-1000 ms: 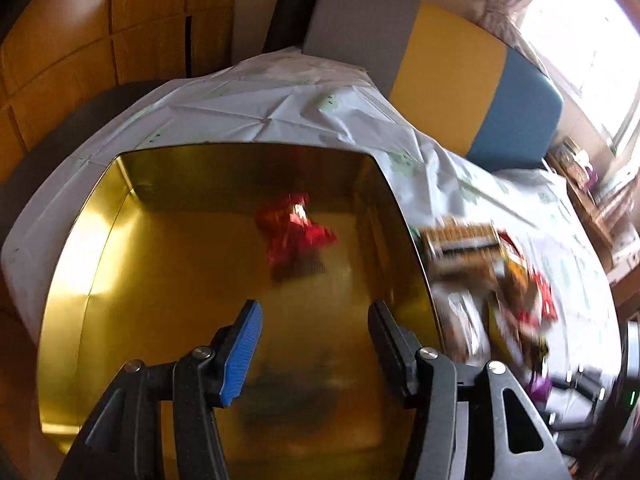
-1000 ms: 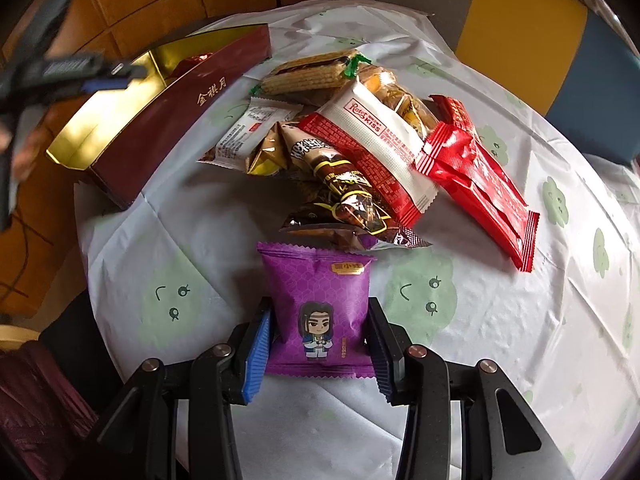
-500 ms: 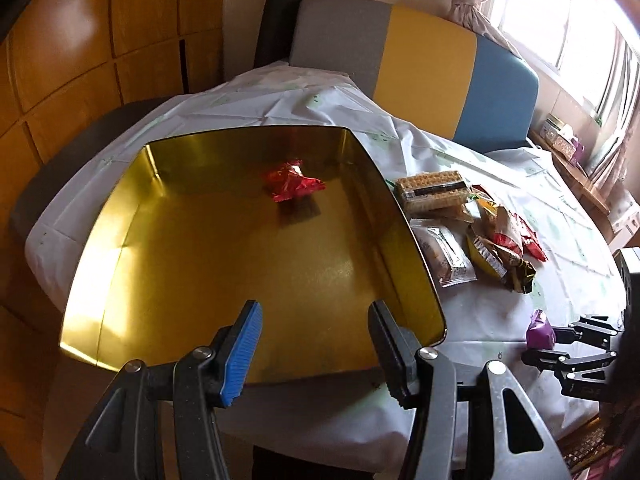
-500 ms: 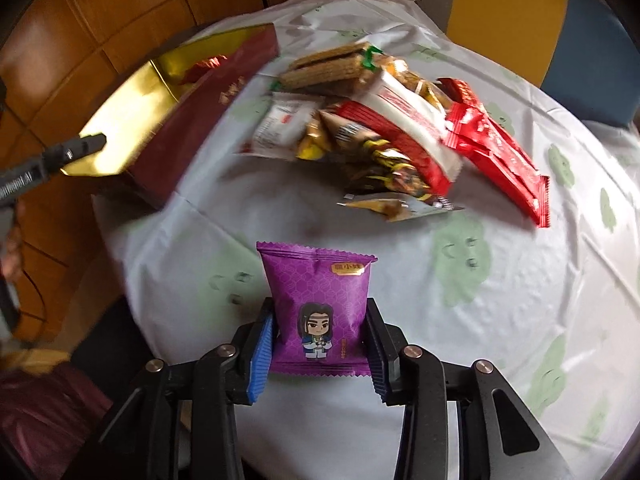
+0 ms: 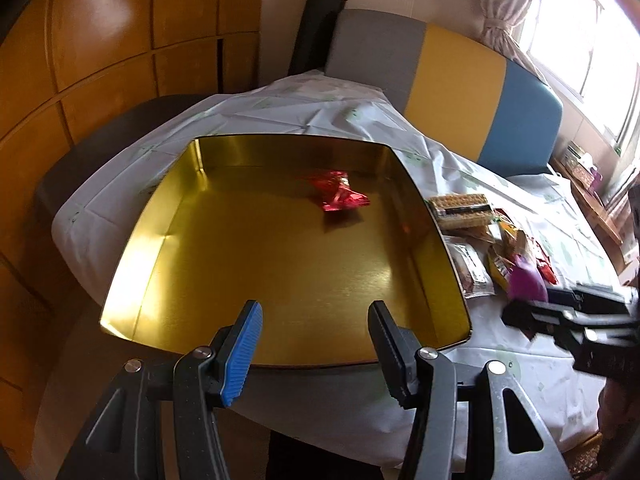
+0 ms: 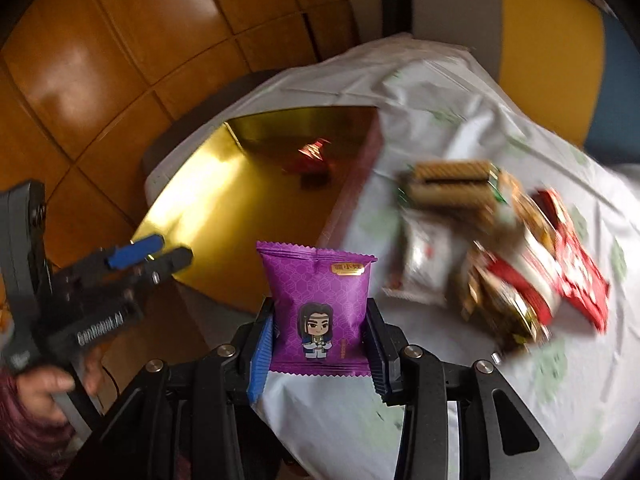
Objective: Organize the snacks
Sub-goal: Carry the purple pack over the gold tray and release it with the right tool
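Right gripper (image 6: 318,354) has its jaws clamped on a purple packet (image 6: 316,304); left gripper (image 5: 314,346) gapes wide, gold tin (image 5: 168,236) just beyond its jaws

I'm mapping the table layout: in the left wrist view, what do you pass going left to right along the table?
Gold tin → red snack inside it → wafer pack → purple packet held in the right gripper.
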Demonstrator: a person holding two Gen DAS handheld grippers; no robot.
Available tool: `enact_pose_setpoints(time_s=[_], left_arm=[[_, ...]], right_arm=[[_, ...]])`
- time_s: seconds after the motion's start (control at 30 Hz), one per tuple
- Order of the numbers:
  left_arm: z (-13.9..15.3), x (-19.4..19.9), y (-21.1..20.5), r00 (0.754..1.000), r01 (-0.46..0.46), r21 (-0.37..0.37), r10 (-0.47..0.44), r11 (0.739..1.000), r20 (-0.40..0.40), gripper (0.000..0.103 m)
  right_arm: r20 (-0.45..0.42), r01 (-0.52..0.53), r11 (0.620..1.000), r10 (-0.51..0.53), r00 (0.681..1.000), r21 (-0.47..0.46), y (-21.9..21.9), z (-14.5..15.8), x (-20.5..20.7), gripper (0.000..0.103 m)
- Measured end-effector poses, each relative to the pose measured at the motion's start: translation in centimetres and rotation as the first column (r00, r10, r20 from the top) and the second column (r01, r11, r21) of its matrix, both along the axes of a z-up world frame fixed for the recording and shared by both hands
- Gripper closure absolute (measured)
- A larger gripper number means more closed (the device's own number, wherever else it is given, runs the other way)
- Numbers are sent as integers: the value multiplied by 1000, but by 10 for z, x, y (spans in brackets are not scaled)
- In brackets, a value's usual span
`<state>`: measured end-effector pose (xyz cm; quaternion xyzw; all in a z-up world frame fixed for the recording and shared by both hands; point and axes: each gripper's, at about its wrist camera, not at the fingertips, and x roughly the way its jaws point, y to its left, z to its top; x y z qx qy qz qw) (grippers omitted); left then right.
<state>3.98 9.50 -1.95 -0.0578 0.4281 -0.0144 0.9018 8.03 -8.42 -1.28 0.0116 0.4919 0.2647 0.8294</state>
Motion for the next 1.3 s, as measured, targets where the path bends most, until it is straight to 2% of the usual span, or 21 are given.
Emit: enact_pose_setpoints(time_s=[0.27,0.47,0.6,0.87,1.0,1.3], left_arm=[[-2,-3,15,1000,-31,-7,31,1000,-2,47],[-6,-4,20,999,-43,-9,43,999,-9,47],[-9,-5,21,999,-47,-10,47,999,-13,47],[-10,-7,23,999,-50,-11,50,999,-13,47],[-11,-8,21,999,-49,-14,48,999,-14,47],[-11,-10,10,1000,-15,-6,15,1000,-20,47]], right_arm=[[1,-39,999,39,999,-30,45,0,32,61],[-12,-27,998,26,1000,-60,67,-8,49,60],[5,5,998,-4,1000,-59,74,-13,60,55],[44,26,998,-24,999,-49,66,-6,51,54],[78,61,998,-58,995,-34,49,1,39,48],[119,146,988,-140,983,-40,9,7,18,47]])
